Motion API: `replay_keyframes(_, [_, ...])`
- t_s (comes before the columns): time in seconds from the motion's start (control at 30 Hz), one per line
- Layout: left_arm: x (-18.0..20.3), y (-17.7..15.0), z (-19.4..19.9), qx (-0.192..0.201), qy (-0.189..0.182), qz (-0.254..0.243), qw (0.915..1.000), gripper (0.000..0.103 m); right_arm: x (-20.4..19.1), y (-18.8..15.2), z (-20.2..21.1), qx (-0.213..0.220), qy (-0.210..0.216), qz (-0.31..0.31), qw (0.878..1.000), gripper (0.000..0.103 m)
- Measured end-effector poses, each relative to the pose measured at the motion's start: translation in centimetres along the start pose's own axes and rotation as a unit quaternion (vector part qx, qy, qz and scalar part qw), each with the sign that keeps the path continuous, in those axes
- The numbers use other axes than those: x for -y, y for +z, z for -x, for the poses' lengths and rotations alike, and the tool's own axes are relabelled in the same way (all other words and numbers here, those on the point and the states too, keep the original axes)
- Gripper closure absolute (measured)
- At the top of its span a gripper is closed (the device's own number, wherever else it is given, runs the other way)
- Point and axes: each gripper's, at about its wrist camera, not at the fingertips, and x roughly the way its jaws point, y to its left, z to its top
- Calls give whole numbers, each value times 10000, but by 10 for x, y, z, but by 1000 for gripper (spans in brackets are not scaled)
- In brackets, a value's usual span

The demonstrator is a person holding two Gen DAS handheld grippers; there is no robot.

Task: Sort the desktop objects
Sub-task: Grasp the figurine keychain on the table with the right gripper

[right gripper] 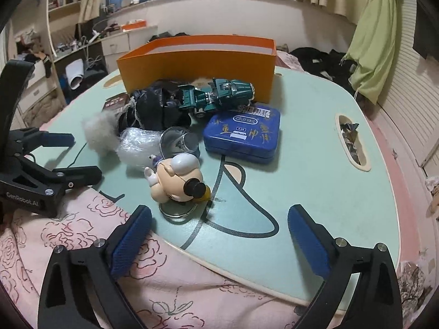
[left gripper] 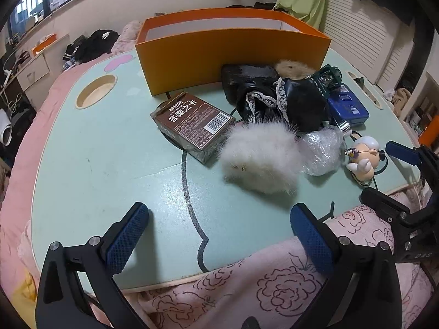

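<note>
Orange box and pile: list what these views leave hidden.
- Orange box floor: both views, hidden by its front wall.
- Tan fluff: left view, mostly behind the black pile.
- Brown card box: right view, only a corner shows past that pile.
- Table slot contents: right view, too small.

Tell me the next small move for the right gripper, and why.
Probably ease the right gripper forward and down around the figurine. Its jaws stand wide open and empty, the figurine lies nearest, just ahead between its fingers, and the orange box behind the pile is open to receive it.
</note>
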Motion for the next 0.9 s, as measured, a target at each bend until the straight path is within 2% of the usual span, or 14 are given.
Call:
replay_keyframes(0.77, [-2,2,0,39,-7,5,10000,0,-7,7,0,116,58,46,9999,1])
replay_keyframes(0.83, [-2,2,0,50,-3,6,10000,0,-8,8,0,160,169,76,9997,7])
replay_keyframes(0.9, [-3,1,0,70,23,32,10000,0,-9,8,3,246,258,147,9993,24])
